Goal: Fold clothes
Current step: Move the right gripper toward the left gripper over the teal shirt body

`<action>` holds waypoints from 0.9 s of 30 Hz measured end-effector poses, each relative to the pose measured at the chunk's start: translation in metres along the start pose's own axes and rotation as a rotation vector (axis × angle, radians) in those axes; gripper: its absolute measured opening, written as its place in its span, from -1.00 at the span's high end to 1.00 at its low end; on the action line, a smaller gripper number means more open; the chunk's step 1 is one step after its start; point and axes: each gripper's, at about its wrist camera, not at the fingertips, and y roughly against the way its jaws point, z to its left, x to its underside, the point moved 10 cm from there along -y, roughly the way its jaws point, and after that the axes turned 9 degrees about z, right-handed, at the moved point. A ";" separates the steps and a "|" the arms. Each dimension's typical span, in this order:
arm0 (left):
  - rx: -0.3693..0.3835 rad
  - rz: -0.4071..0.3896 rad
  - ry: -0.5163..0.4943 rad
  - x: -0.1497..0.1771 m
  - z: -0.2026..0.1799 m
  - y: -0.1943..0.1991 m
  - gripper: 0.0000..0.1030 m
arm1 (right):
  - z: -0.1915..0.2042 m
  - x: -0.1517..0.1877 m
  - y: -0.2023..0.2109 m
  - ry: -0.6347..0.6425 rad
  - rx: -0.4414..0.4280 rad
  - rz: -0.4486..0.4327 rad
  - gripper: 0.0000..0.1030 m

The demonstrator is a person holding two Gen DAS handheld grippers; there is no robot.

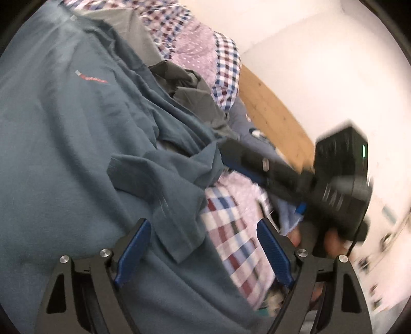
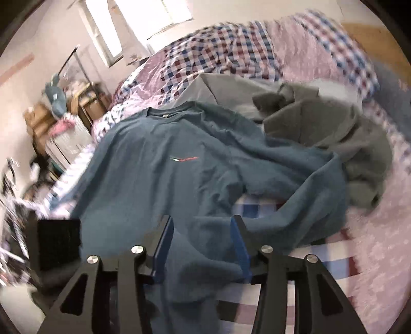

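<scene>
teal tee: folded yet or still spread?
Spread, not folded. The teal T-shirt lies chest-up on the checked bedding, collar and logo showing; only its right side is rumpled against the grey garment.

Two wrist fisheyes, close over the bed — shared teal shirt [image 1: 64, 154] [image 2: 159, 179].

Checked quilt [image 2: 226, 54] spans upper frame; window [image 2: 154, 15] top centre; wooden headboard [image 1: 277, 108] right; cluttered shelves [image 2: 64, 120] left.

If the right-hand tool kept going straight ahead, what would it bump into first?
Most likely the blue T-shirt spread on the bed; the right gripper has open jaws with that fabric right between and ahead of them. Depth is hard to judge.
</scene>
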 end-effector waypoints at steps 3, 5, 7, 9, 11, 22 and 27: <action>0.082 -0.016 0.083 -0.008 0.004 0.009 -0.70 | 0.004 0.010 0.000 0.052 0.003 0.003 0.04; 0.129 -0.025 0.134 -0.013 0.008 0.015 -0.70 | 0.014 0.019 0.001 0.123 -0.009 0.007 0.04; 0.169 -0.037 0.179 -0.019 0.011 0.020 -0.70 | 0.030 0.032 0.003 0.255 0.001 0.014 0.04; 0.188 -0.047 0.206 -0.024 0.014 0.024 -0.70 | 0.045 0.048 0.003 0.418 0.062 0.024 0.08; 0.204 -0.056 0.228 -0.028 0.017 0.026 -0.70 | 0.056 0.066 0.001 0.581 0.152 0.033 0.08; 0.204 -0.053 0.245 -0.028 0.019 0.026 -0.70 | 0.044 0.099 -0.033 0.942 0.524 0.071 0.08; 0.243 -0.059 0.286 -0.029 0.022 0.030 -0.70 | 0.057 0.089 -0.044 1.007 0.613 0.002 0.08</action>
